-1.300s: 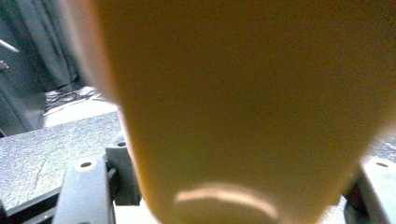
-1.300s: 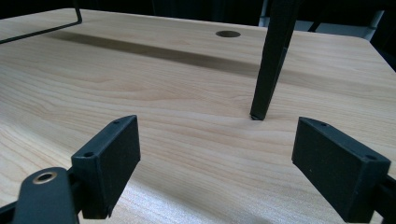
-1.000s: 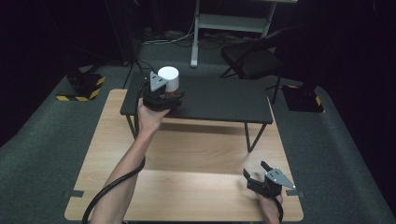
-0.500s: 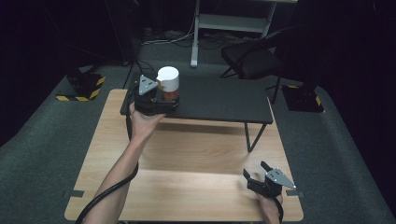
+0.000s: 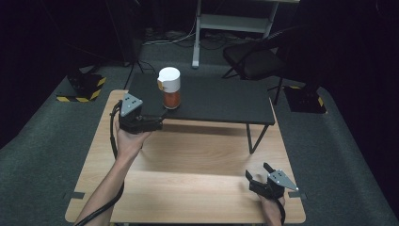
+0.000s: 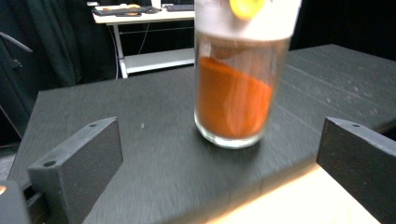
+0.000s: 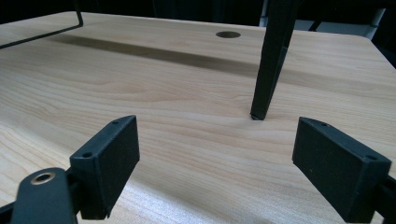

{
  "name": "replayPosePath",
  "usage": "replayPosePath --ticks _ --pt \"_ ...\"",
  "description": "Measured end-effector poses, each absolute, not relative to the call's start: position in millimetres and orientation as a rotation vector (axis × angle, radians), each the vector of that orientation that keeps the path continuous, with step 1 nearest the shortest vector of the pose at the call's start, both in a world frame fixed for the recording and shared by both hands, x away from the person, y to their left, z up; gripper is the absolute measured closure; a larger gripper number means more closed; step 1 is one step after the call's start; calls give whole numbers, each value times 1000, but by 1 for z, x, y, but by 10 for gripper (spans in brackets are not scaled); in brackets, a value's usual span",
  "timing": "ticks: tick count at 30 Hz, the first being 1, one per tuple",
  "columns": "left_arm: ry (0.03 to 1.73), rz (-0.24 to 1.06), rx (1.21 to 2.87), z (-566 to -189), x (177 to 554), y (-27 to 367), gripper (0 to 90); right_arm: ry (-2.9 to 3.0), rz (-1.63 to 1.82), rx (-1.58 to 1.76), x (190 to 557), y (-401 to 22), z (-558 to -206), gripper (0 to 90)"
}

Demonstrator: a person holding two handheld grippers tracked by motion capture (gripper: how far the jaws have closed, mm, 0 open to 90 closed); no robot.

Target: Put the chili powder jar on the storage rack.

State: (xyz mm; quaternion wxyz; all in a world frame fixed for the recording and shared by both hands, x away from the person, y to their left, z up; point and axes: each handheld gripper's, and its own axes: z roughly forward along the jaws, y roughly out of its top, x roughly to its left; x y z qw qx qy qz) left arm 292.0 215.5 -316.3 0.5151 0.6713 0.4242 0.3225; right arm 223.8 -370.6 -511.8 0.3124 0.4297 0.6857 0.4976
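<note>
One jar of orange powder stands freed on the black shelf; the left gripper has just opened and backed off, the right gripper waiting open.

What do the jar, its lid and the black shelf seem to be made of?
Jar: probably clear glass, since the orange powder shows through and the thick base glints. Lid: white, matte, likely plastic. Black shelf: dull, finely textured top, perhaps coated board; uncertain.
</note>
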Motion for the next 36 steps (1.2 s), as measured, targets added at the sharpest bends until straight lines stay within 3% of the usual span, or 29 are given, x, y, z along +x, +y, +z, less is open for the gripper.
replayPosePath --ticks 16,27,36 --pt "981 812 1623 -393 224 218 11 1783 1299 1147 221 -368 -513 127" --pt "1156 793 1705 -450 216 217 16 1803 1299 1135 223 -368 -512 129" --pt "1309 716 1670 -482 218 223 18 1815 1288 1132 224 -367 -511 130"
